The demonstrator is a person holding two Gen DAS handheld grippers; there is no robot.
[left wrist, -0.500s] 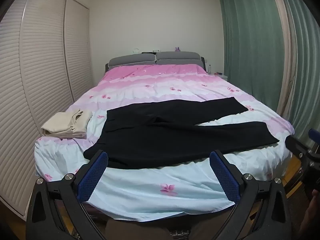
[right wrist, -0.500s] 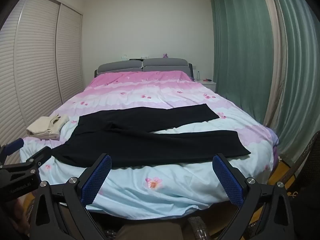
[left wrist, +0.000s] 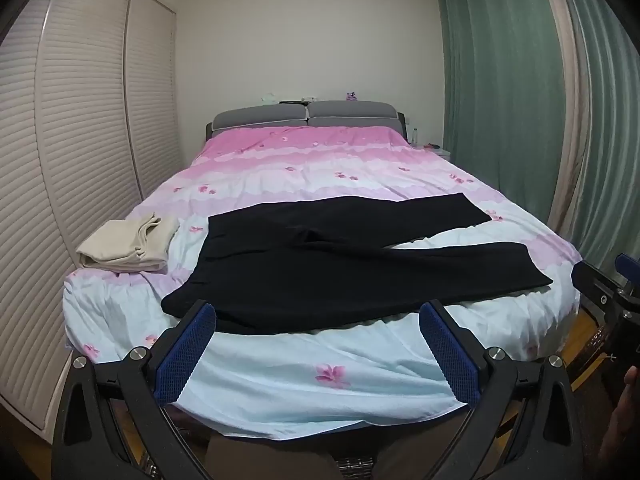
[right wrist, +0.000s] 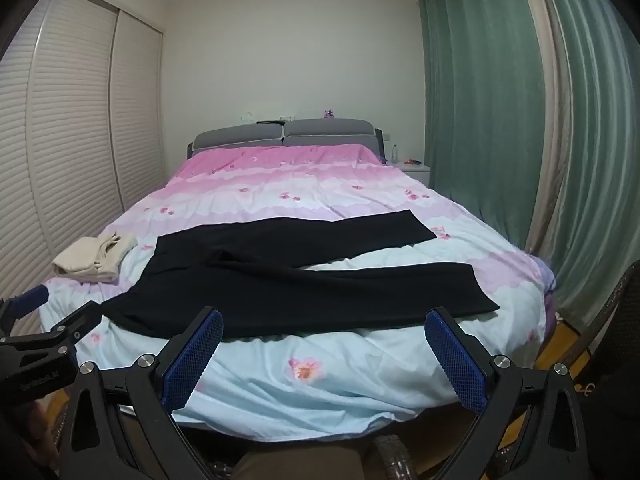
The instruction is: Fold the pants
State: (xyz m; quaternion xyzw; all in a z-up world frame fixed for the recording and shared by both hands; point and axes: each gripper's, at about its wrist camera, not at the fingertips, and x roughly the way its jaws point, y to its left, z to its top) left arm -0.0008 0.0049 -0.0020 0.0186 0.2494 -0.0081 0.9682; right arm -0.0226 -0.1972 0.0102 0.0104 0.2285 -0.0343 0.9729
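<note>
Black pants (left wrist: 344, 264) flat across bed (left wrist: 320, 396) foot, legs splayed right; likely light, limp, creasing: pinch waistband and hem corners; left tool (left wrist: 316, 354), right tool (right wrist: 324, 354) both apart, empty.

Dim, even indoor light, soft shadows, sharp focus (fisheye-bent, vignetted edges)

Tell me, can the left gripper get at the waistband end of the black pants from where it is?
Probably yes. The left gripper is open, nothing held, and the black pants lie flat ahead of it, with only bare bedspread between.
</note>
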